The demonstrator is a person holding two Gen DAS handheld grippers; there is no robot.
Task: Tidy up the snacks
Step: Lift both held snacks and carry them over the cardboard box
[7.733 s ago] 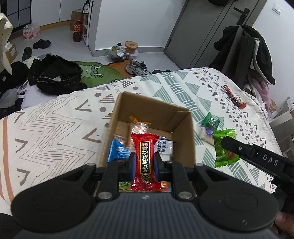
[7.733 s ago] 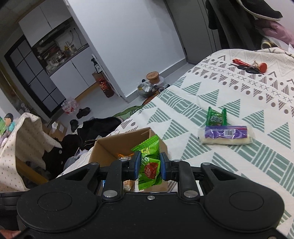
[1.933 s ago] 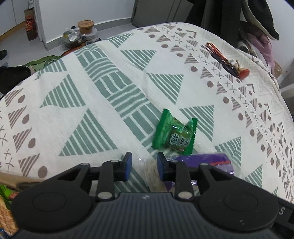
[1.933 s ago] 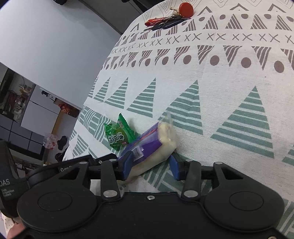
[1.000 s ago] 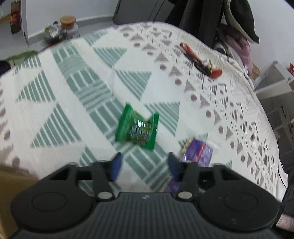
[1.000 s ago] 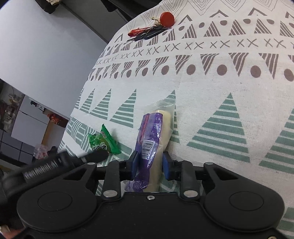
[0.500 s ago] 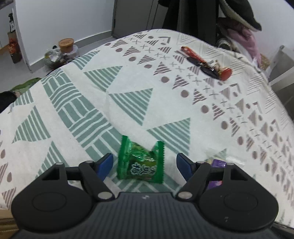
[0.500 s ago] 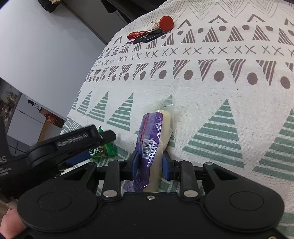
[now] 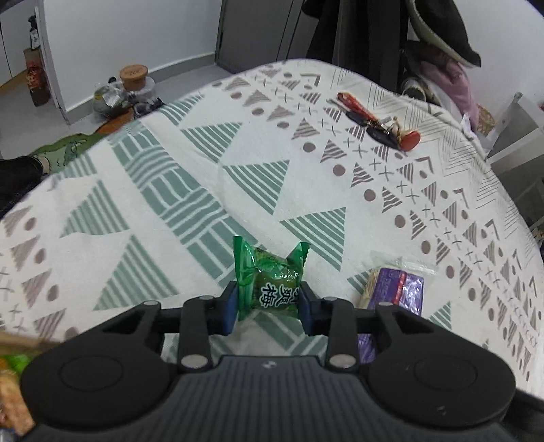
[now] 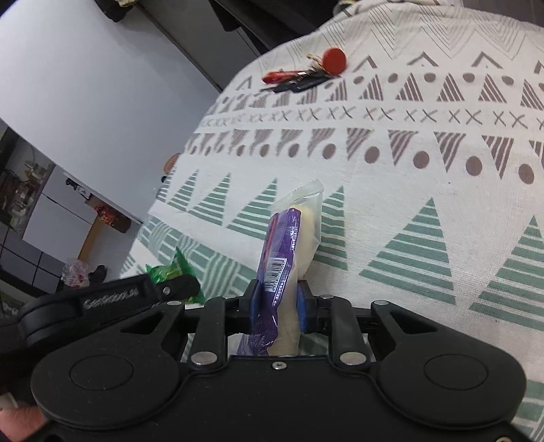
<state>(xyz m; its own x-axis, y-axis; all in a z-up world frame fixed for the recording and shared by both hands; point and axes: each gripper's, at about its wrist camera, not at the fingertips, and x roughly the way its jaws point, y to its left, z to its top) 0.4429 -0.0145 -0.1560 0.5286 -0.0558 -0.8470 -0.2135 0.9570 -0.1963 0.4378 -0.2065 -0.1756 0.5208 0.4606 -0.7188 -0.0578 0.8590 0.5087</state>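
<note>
A green wrapped candy (image 9: 268, 268) stands between the blue pads of my left gripper (image 9: 268, 299). Its jaws are closing and the pads press on the wrapper's sides, just above the patterned bedspread (image 9: 204, 170). My right gripper (image 10: 277, 302) is closing on a purple-and-cream snack pack (image 10: 289, 244), which sticks up and forward from its jaws. That pack's end (image 9: 397, 289) shows at the lower right of the left wrist view. In the right wrist view the left gripper (image 10: 170, 289) reaches in from the left with the green candy (image 10: 170, 270) at its tip.
A bunch of keys with red tags (image 9: 377, 125) lies far across the bedspread. The cardboard box's edge (image 9: 20, 343) with snacks inside shows at the lower left. Beyond the bed are floor clutter, a jar (image 9: 134, 73) and hanging clothes (image 9: 438, 30).
My left gripper's jaws have come together onto the green candy, which was lying loose between wide jaws. The right gripper holds the purple pack slightly higher.
</note>
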